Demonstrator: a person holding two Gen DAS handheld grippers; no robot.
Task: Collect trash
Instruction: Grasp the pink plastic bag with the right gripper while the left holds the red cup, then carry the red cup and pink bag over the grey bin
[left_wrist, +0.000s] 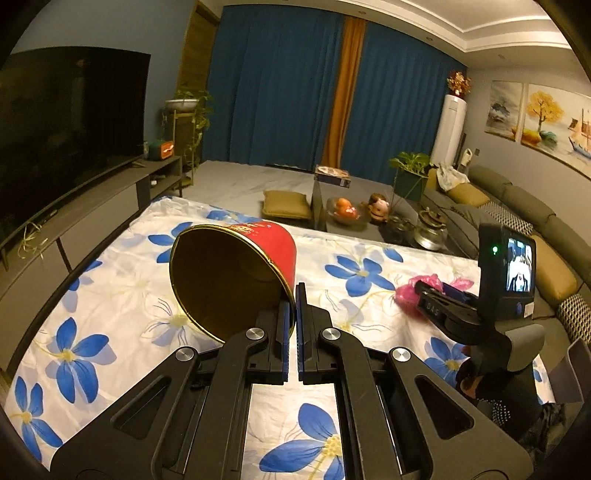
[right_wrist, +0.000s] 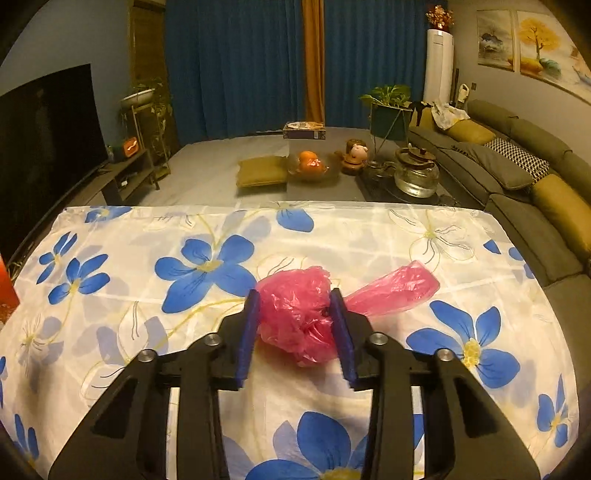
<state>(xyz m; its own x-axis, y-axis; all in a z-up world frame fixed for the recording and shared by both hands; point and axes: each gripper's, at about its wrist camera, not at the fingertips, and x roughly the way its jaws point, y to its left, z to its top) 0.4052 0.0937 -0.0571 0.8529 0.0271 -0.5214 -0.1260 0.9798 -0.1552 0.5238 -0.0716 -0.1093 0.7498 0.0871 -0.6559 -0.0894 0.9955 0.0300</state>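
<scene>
Pink plastic bag (right_wrist: 299, 317) lies crumpled on the floral worktop (right_wrist: 129, 295), pinched by the right hand-held gripper (right_wrist: 295, 328). Left hand-held gripper (left_wrist: 295, 317) clamps the red bucket (left_wrist: 236, 273) rim, mouth tilted to receive it.

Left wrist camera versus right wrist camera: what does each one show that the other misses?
Only the left wrist view shows the red paper bucket whole, tilted, its rim pinched by the left hand-held gripper, and the right hand-held gripper's body from the side. Only the right wrist view shows the right hand-held gripper with its pads pressing on the crumpled pink plastic bag. Both show the flowered tablecloth, blue curtains, television and sofa.
</scene>
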